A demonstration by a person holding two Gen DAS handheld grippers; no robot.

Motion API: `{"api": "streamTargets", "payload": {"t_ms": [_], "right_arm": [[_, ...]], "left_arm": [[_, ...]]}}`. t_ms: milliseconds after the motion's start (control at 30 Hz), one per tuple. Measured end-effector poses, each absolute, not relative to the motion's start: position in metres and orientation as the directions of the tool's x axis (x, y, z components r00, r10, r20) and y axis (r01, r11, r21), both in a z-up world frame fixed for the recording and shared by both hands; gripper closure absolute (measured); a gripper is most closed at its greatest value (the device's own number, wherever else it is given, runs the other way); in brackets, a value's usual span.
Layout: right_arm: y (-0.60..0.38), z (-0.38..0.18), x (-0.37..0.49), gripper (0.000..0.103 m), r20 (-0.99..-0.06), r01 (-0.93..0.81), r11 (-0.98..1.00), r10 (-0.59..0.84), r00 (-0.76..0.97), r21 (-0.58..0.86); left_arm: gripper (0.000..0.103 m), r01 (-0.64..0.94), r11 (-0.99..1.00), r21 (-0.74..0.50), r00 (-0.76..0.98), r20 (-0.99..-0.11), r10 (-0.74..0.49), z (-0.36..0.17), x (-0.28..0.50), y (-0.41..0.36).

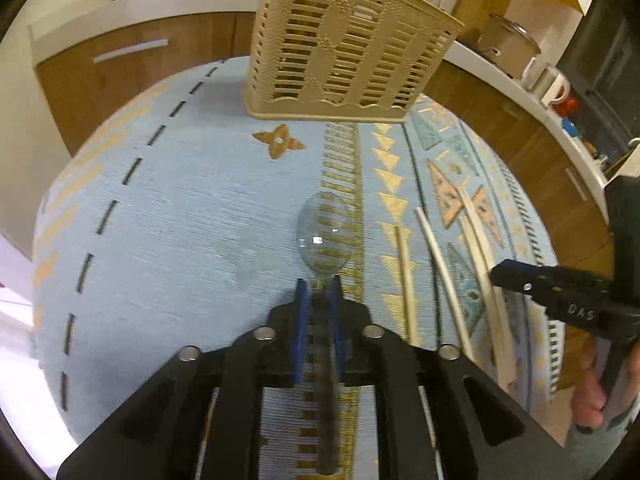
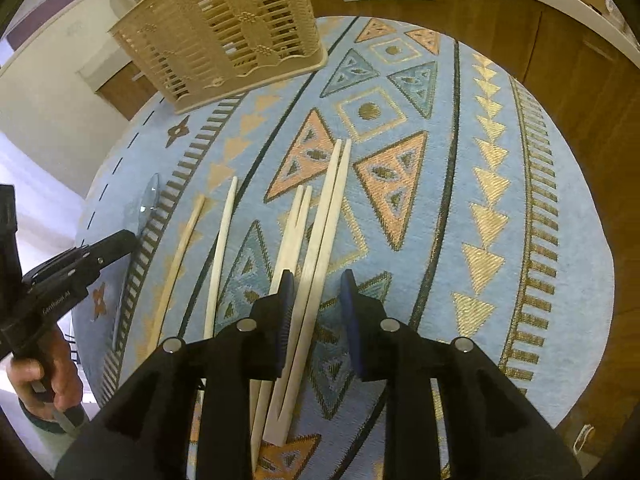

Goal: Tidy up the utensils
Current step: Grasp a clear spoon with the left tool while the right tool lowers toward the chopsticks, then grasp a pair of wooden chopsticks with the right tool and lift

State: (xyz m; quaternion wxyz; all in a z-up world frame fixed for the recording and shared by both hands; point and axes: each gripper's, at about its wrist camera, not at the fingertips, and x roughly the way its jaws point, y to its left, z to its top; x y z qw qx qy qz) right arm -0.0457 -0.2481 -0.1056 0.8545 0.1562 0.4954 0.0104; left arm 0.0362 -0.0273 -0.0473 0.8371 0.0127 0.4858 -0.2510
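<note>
Left claw (image 1: 319,286) pinches the clear spoon (image 1: 323,236); right claw (image 2: 316,280) stands spread around a chopstick pair (image 2: 320,236), basket (image 2: 224,32) far ahead

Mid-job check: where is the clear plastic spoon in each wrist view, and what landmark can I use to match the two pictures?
Left wrist view: the clear spoon lies at centre, bowl ahead of the left gripper, handle running back between its blue pads.
Right wrist view: only its bowl shows at the left edge, beyond the left gripper's tip.
Shared landmark: the beige slotted basket, on the patterned cloth beyond the spoon in both.
</note>
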Motion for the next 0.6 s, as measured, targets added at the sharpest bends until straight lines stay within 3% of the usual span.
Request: {"api": "streamTargets", "payload": {"t_ms": [100, 167, 400, 600], "right_arm": [[-0.235, -0.102, -0.044, 0.082, -0.859, 0.168, 0.966, 0.089, 0.505, 0.199], [-0.224, -0.098, -0.043, 0.082, -0.864, 0.163, 0.978, 0.029, 0.503, 0.128], [-0.239, -0.100, -0.040, 0.083, -0.878, 0.160, 0.969, 0.093, 0.470, 0.188], [-0.218, -0.096, -0.020, 0.079, -0.924, 0.062, 0.995, 0.049, 0.379, 0.078]], "left_arm": [[0.071, 0.431, 0.885, -0.177, 0.427, -0.824, -0.373, -0.046, 0.036, -0.026], [0.070, 0.441, 0.881, -0.173, 0.426, -0.823, -0.375, -0.045, 0.038, -0.025], [0.070, 0.471, 0.857, -0.209, 0.392, -0.821, -0.416, -0.047, 0.034, -0.026], [0.066, 0.521, 0.844, -0.130, 0.373, -0.854, -0.363, -0.046, 0.030, -0.039]]}}
